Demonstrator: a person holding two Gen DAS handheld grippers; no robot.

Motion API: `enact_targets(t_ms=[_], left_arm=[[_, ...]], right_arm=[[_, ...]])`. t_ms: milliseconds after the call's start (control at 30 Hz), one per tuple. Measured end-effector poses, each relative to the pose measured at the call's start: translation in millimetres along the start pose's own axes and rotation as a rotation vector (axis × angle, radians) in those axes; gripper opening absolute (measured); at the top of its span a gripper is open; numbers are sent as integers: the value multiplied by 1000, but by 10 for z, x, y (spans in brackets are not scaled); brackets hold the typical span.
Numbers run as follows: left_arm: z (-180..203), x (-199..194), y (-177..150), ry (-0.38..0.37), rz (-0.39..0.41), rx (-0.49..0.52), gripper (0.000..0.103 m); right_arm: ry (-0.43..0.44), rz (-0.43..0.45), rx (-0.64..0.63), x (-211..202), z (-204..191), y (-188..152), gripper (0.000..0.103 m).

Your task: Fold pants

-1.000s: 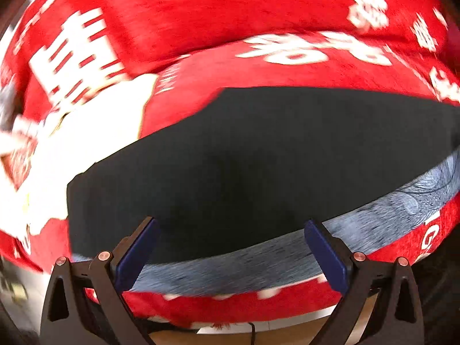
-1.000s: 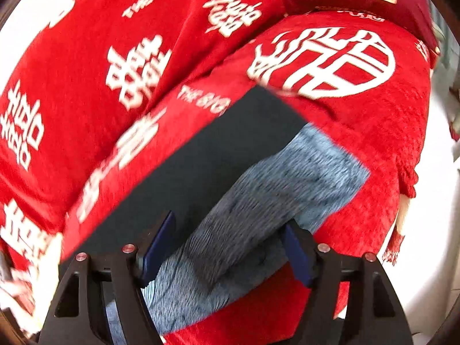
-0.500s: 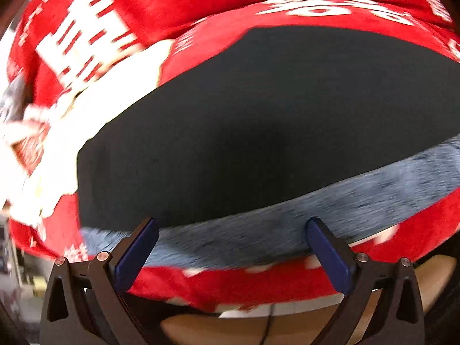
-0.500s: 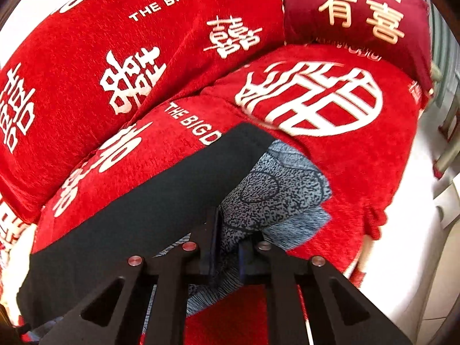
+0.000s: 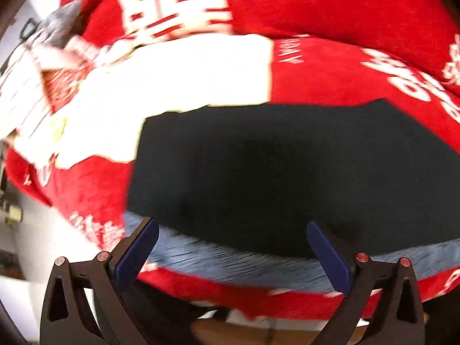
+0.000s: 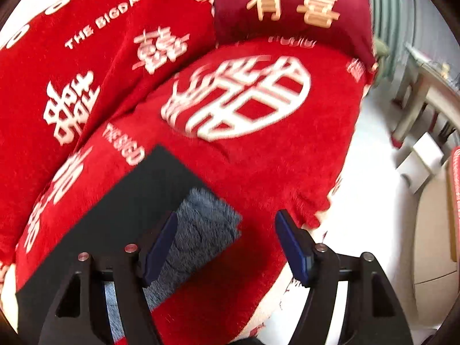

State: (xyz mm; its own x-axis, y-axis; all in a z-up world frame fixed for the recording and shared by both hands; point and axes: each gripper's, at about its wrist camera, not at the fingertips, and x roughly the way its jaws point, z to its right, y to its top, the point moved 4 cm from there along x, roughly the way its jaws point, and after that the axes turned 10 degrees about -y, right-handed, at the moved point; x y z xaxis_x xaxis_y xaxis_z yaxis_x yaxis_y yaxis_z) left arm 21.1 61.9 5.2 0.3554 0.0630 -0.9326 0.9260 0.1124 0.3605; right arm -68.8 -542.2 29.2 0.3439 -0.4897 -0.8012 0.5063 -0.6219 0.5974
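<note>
Your pants (image 6: 115, 210) lie flat along the front of the sofa cover (image 6: 258, 178), black side up, with a strip of grey patterned cloth showing along the near edge — a sign they are already doubled lengthwise, which keeps the bundle narrow for the next fold. Your right gripper (image 6: 227, 244) hangs over the grey end of the pants (image 5: 287, 178); its jaws are opening and nothing sits between them, the cloth lying below its left finger. Your left gripper (image 5: 233, 247) is spread wide above the grey strip near the other end, holding nothing. With one gripper at each end, you look placed to bring one end over the other — that is my reading. A white cloth (image 5: 187, 80) lies beyond the pants.
</note>
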Motion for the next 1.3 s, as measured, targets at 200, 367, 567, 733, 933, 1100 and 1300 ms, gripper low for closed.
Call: enact_targets(t_ms=[200,367,567,733,933,1100,1300], left_arm=[[1254,45,95,4,60,291,103],[1333,283,221,61,11,281,103],[836,511,492,15,-50,121,103],[704,626,619,-18,-74,54,103],[614,559,630,-37,-59,38,103],[381,258,268,-99,1,2,103],[476,109,-316,-50,50,114,103]], right_arm=[[211,80,-542,-632,-1496,-537,80],[428,-45,-794,-731,-2293,-1185,80],[377,-73,-712,-298,-2299,-904,81],[216,-89,-586,186,-1912,-354,86],[105,-79,-487,216,-1615,-114,94],[208,-27,-559,-320,-1719,-576,94],[373,0,-799,-1057,-2213,-1673,94]])
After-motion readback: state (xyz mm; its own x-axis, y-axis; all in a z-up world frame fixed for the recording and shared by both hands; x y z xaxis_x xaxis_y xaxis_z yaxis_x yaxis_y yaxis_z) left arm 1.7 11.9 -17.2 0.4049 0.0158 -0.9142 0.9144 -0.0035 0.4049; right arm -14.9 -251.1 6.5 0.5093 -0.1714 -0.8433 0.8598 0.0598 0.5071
